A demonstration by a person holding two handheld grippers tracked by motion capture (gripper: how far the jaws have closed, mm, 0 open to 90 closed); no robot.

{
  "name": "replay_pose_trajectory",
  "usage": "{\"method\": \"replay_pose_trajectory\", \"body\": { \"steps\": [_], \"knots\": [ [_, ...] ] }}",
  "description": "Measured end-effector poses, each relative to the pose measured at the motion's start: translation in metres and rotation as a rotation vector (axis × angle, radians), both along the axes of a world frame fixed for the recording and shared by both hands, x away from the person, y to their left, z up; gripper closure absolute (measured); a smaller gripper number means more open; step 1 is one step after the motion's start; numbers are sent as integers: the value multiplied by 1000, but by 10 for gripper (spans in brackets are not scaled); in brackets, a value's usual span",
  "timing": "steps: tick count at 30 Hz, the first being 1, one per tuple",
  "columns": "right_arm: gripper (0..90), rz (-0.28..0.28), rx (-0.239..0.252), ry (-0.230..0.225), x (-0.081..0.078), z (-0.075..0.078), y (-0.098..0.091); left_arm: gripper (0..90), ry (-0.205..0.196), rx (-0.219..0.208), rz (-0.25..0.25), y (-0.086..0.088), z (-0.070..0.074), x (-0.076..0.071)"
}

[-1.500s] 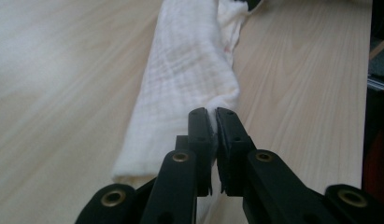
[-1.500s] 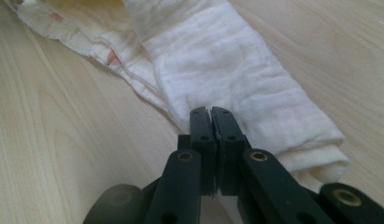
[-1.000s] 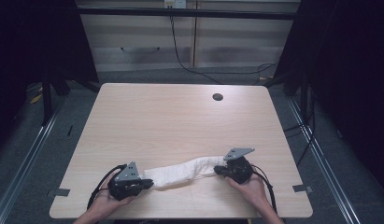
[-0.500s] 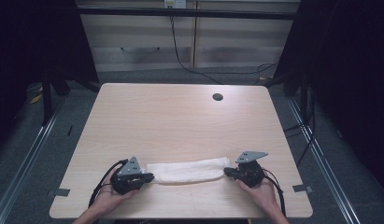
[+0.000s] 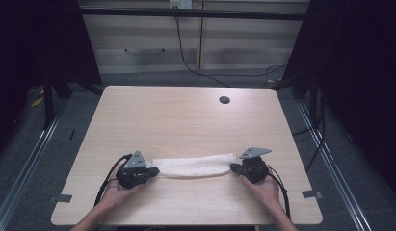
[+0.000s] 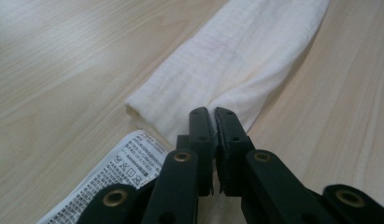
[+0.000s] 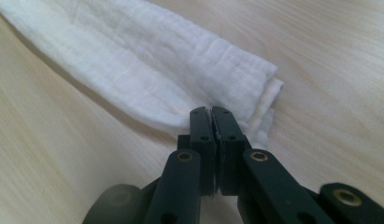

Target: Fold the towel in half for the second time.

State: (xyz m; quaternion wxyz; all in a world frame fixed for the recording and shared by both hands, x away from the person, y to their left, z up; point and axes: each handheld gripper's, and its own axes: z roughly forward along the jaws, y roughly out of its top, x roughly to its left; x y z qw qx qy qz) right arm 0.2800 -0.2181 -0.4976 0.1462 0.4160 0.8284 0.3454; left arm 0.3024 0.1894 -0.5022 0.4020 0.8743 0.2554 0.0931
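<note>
Left hand [image 5: 119, 191] on the near left part of the table [image 5: 186, 115], holding the left gripper [image 5: 156, 171], which points rightward along the table's front edge. Its cable loops back past the wrist.

Left gripper view: both black jaws pressed together, pinching the near corner of the white cloth [image 6: 236, 60]. The cloth runs straight away from the fingertips as a long folded band, lying flat on the wood. A printed care label [image 6: 112, 175] lies on the table just left of the jaws and beside the cloth's end, touching or tucked under it; cannot tell which.

Between the two grippers, high view: the white cloth [image 5: 195, 165] stretches as a narrow strip from one set of fingertips to the other, roughly level with the table's front edge, its far long edge slightly bowed. A small dark round hole [image 5: 224, 100] sits far beyond the fingertips, near the table's back edge.

Right hand [image 5: 263, 188] on the near right part of the table, holding the right gripper [image 5: 232, 167], pointing leftward at the cloth, with a grey three-cornered plate on top.

Right gripper view: jaws together, clamped on the corner of the cloth's end [image 7: 180, 65]. Stacked folded layers show just right of the fingertips; the band runs away up and to the left.
</note>
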Motion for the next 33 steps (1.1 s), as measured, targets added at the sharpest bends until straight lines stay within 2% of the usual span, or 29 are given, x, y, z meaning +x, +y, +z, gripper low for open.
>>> {"method": "replay_pose_trajectory", "body": {
  "steps": [2,8,12,13,17,19,23,26,28,31,33],
  "knots": [
    [881,6,11,0,0,0,1,861,6,-5,8,1,0,0],
    [805,34,82,9,-4,1,3,844,35,-38,25,13,1,4],
    [751,52,154,9,-10,7,1,734,35,-79,40,20,8,1],
    [736,55,169,0,-12,9,0,712,27,-90,41,22,11,0],
    [641,40,231,-40,-19,21,-7,603,36,-124,59,28,20,-5],
    [579,27,245,-54,-23,26,-10,527,47,-144,72,32,24,-8],
    [509,1,272,-86,-31,32,-21,428,58,-158,98,39,30,-16],
    [458,-42,277,-100,-39,34,-31,341,60,-153,126,45,32,-20],
    [427,-67,273,-109,-44,32,-39,309,76,-148,150,50,32,-23],
    [399,-101,269,-111,-51,28,-50,302,72,-155,158,60,33,-28],
    [383,-124,263,-115,-55,26,-56,278,74,-166,185,68,32,-30]
  ]
}}
